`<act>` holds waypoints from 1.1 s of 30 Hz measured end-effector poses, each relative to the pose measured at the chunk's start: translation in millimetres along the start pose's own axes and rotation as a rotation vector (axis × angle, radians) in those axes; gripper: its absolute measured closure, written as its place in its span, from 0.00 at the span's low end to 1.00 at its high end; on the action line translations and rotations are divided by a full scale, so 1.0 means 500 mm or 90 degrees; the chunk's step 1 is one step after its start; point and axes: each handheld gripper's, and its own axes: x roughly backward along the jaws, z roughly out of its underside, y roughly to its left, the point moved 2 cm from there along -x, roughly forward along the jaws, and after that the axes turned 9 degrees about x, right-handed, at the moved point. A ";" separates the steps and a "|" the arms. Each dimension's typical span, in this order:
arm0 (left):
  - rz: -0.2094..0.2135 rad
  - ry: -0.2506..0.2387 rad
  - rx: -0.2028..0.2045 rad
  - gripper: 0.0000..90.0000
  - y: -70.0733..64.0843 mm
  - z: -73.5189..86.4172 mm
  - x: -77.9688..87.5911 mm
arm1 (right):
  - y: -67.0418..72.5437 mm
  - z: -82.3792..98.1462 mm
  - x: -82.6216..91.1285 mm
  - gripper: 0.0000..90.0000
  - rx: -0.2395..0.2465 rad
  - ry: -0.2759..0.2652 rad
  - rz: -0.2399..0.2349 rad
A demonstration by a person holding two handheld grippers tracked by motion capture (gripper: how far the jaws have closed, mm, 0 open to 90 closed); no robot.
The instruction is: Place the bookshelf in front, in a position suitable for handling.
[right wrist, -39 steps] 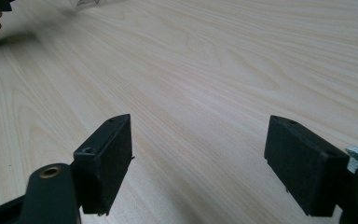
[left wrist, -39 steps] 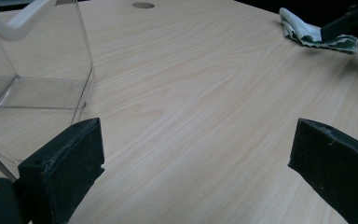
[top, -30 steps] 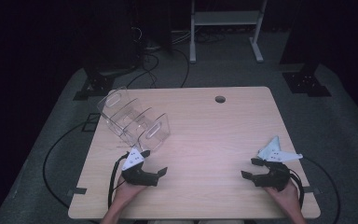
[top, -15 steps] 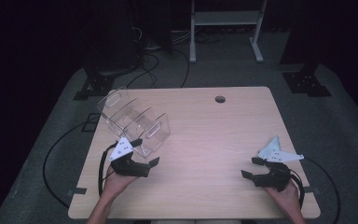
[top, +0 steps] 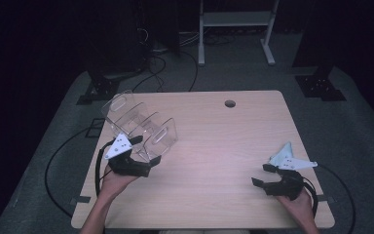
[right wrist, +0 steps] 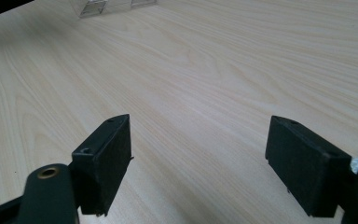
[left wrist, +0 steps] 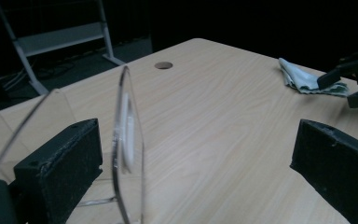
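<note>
Dark room, pale wood table [top: 214, 146]. Your left gripper [top: 141, 148] has its jaws wide apart around the end wall of the clear plastic rack [top: 141, 124] at the table's left side. It looks light, stiff and slippery. Pinch that thin wall gently. Your right gripper [top: 260, 174] rests apart too, holding nothing.

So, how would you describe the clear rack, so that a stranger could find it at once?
Look at the wooden table, then at its far left part. There stands the clear rack, just ahead of the left hand-held gripper. It is see-through plastic with upright dividers, unlike the crumpled pale cloth by the right side.
</note>
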 end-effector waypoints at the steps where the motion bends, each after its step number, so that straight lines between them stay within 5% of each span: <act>1: -0.005 0.002 -0.007 0.01 0.004 -0.004 0.001 | 0.000 0.000 0.000 0.24 0.001 0.000 0.000; 7: -0.043 0.019 -0.010 0.01 0.047 -0.013 -0.004 | 0.001 0.000 0.001 0.24 0.002 0.001 -0.001; 23: -0.078 0.072 0.012 0.01 0.129 0.001 -0.041 | 0.003 -0.002 -0.001 0.24 0.007 0.000 -0.005; 33: -0.085 0.102 0.027 0.01 0.139 0.019 -0.061 | 0.000 0.000 0.008 0.24 0.002 -0.005 0.000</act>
